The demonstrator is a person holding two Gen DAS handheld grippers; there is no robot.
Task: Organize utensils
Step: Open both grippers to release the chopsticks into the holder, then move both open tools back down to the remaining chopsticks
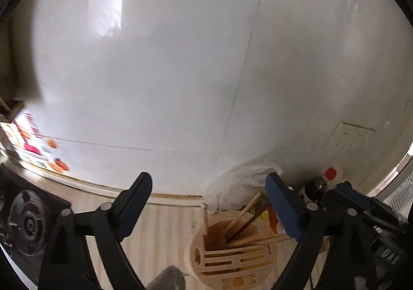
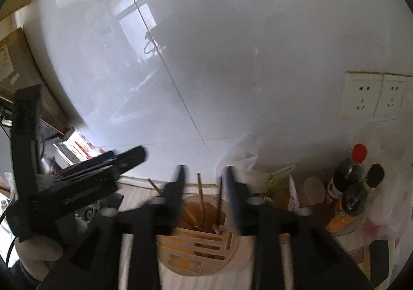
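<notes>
Left wrist view: the left gripper stands with its jaws spread wide and nothing between them, above a pale striped counter. A cream, round utensil holder stands on the counter near its back edge, close to the white tiled wall; it lies below and between the two fingers, nearer the blue-padded one. Its top is split into an open, amber-tinted well and a slotted plate with long parallel slits. Several wooden chopsticks lean in the well, their tips pointing up and to the right; some are light, one is dark. A crumpled clear plastic bag sits just behind the holder, and a gas burner lies at the counter's left end. Right wrist view: the right gripper hovers over the same holder with its jaws set narrowly apart, gripping nothing; motion blur softens the fingers. Chopsticks rise from the well between the two fingers, apart from both. Dark sauce bottles, one with a red cap, stand at the right beside the wall, under a double wall socket. The left gripper's black body shows at the left, held by a gloved hand.
</notes>
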